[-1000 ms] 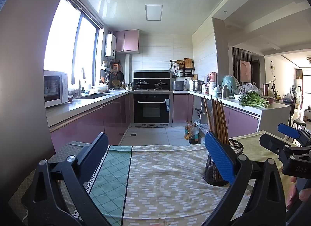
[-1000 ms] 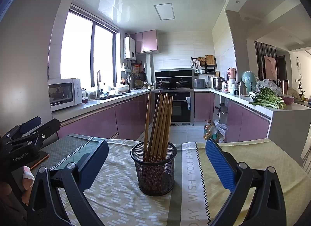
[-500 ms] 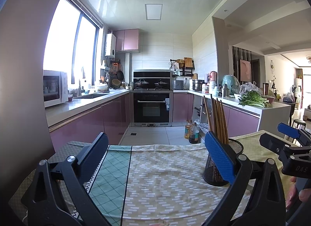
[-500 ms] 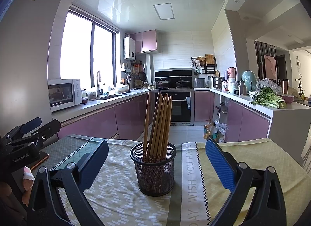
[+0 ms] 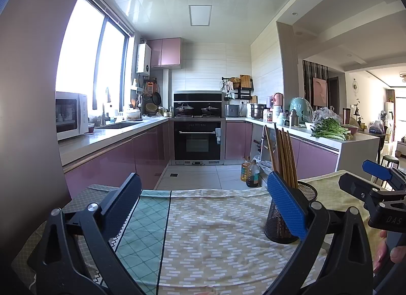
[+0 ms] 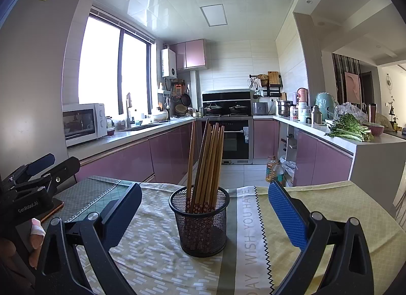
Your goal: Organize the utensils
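Observation:
A black mesh holder [image 6: 202, 224] stands upright on the cloth-covered table [image 6: 317, 201], with several brown chopsticks [image 6: 208, 160] leaning in it. My right gripper [image 6: 203, 208] is open and empty, its blue pads spread either side of the holder and a little short of it. In the left wrist view the same holder [image 5: 289, 215] sits at the right, partly behind the right pad, chopsticks [image 5: 283, 158] rising above. My left gripper [image 5: 203, 201] is open over bare cloth, nothing between its fingers. The other gripper shows at each view's edge.
The table's far edge drops to a tiled kitchen floor. Purple cabinets and counters run along both sides, with a microwave [image 6: 83, 123] at left and leafy greens [image 6: 349, 128] at right. Oil bottles [image 5: 250, 173] stand on the floor. A hand [image 5: 392, 251] holds the other gripper.

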{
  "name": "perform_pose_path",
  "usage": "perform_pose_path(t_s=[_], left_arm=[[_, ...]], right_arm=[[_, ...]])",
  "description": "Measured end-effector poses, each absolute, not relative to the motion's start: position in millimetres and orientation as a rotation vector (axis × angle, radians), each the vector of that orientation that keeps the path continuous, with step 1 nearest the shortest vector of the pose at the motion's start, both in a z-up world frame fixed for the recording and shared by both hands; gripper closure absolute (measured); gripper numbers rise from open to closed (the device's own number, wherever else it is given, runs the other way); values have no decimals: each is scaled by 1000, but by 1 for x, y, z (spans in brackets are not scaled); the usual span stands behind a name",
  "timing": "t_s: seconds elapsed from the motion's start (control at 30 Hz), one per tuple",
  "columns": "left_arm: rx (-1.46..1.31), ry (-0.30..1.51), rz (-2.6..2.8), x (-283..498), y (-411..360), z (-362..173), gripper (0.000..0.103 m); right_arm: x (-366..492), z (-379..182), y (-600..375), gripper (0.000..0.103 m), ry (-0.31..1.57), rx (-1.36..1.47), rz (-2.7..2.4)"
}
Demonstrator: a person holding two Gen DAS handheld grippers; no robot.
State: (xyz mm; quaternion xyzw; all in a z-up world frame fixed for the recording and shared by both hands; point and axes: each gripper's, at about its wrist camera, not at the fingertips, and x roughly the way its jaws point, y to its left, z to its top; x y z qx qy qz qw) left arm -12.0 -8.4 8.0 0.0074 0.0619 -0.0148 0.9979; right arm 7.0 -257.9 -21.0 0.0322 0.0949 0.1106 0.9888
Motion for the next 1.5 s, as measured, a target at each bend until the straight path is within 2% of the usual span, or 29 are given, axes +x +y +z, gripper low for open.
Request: perform_pose_path(t_s=[1.5], left_arm=[[16, 124, -33, -11, -9, 8, 6]], right_arm=[[6, -18, -257, 6, 183, 77, 215]])
